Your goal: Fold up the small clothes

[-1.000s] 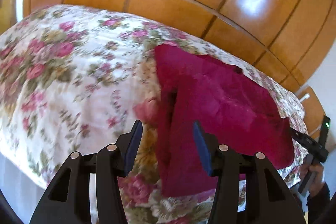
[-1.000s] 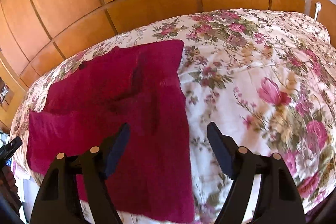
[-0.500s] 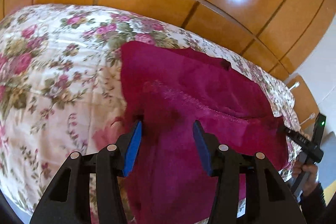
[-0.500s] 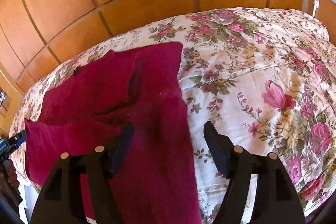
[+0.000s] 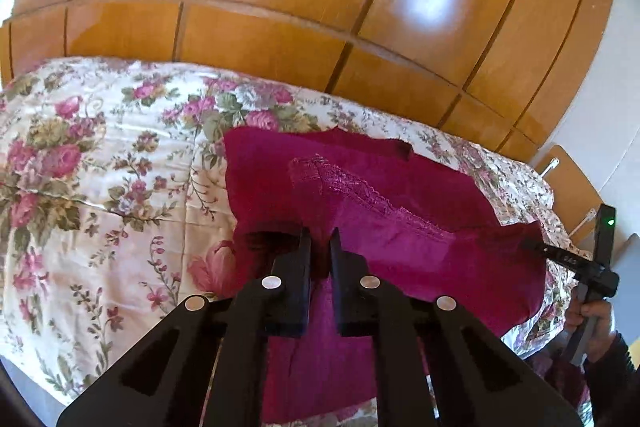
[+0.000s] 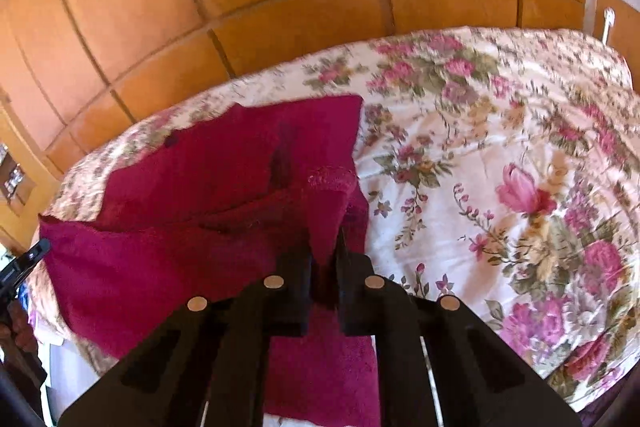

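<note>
A magenta garment (image 5: pixel 400 187) with a lace-trimmed hem lies on a floral bedspread (image 5: pixel 100 207). My left gripper (image 5: pixel 320 239) has its jaws shut on the garment's near edge at the left corner, and the cloth is raised off the bed. In the right wrist view the garment (image 6: pixel 200 187) fills the left half. My right gripper (image 6: pixel 323 243) is shut on the near right corner, where a lace flap stands up between its fingers. Each gripper also shows at the edge of the other's view: the right gripper (image 5: pixel 576 263) and the left gripper (image 6: pixel 24 263).
Glossy wooden wardrobe doors (image 5: pixel 280 27) rise right behind the bed. The bedspread (image 6: pixel 500 147) stretches bare to the right of the garment. A person's hand (image 5: pixel 592 311) holds the right gripper's handle at the bed's near corner.
Both grippers went from open above the garment's near edge to shut on it. Both have risen a little, pulling the hem up so the lace trim shows.
</note>
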